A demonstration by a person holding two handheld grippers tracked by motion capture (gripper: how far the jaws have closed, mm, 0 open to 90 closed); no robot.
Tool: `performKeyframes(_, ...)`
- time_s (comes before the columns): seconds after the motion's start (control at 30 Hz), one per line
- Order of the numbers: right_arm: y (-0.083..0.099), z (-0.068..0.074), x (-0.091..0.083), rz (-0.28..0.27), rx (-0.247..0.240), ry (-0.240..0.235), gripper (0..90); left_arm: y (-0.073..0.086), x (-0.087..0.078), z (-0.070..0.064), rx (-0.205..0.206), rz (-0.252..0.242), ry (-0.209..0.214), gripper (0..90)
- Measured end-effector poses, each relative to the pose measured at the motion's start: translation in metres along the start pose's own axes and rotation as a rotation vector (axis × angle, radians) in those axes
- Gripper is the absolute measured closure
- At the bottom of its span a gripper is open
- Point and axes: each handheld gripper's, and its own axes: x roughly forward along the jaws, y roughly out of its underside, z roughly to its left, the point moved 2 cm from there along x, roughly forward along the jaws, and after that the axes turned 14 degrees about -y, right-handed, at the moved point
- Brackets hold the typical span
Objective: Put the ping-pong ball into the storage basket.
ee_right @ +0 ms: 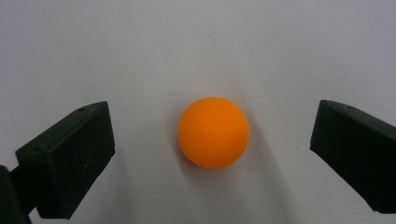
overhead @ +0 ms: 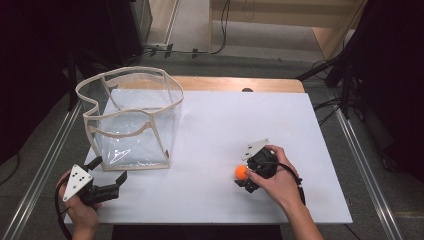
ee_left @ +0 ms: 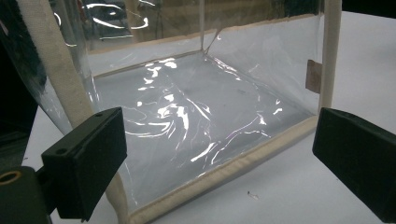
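Note:
An orange ball [overhead: 241, 172] [ee_right: 213, 132] lies on the white table sheet [overhead: 225, 130], right of centre. My right gripper [overhead: 243, 173] [ee_right: 210, 149] is open, its jaws spread to either side of the ball without touching it. A clear plastic bag with beige fabric trim [overhead: 132, 120] [ee_left: 187, 107] stands open-topped at the left of the table. My left gripper [overhead: 109, 172] [ee_left: 219, 158] is open at the bag's near bottom edge, holding nothing.
The table's front edge [overhead: 210, 222] runs just below both hands. Metal rails [overhead: 45, 165] flank the table on both sides. A wooden strip [overhead: 235, 84] shows at the far edge. Cables and dark equipment [overhead: 360, 100] stand at the right.

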Motion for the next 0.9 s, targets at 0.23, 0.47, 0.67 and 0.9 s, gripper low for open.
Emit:
performKeyframes(0.23,0.0,-0.002,0.007,0.04,0.014,-0.007,12.2,0.0,0.0,0.0,0.001,0.0,-0.001,3.6)
performKeyframes(0.47,0.0,-0.003,0.012,0.057,0.029,-0.014,24.5,0.0,0.0,0.0,0.0,-0.001,-0.001,3.6)
performKeyframes(0.67,0.0,-0.004,0.017,0.078,0.036,-0.01,35.1,0.0,0.0,0.0,0.0,-0.001,0.0,3.6)
performKeyframes(0.9,0.001,-0.005,0.019,0.109,0.039,-0.013,47.4,0.0,0.0,0.0,0.001,-0.002,-0.001,3.6)
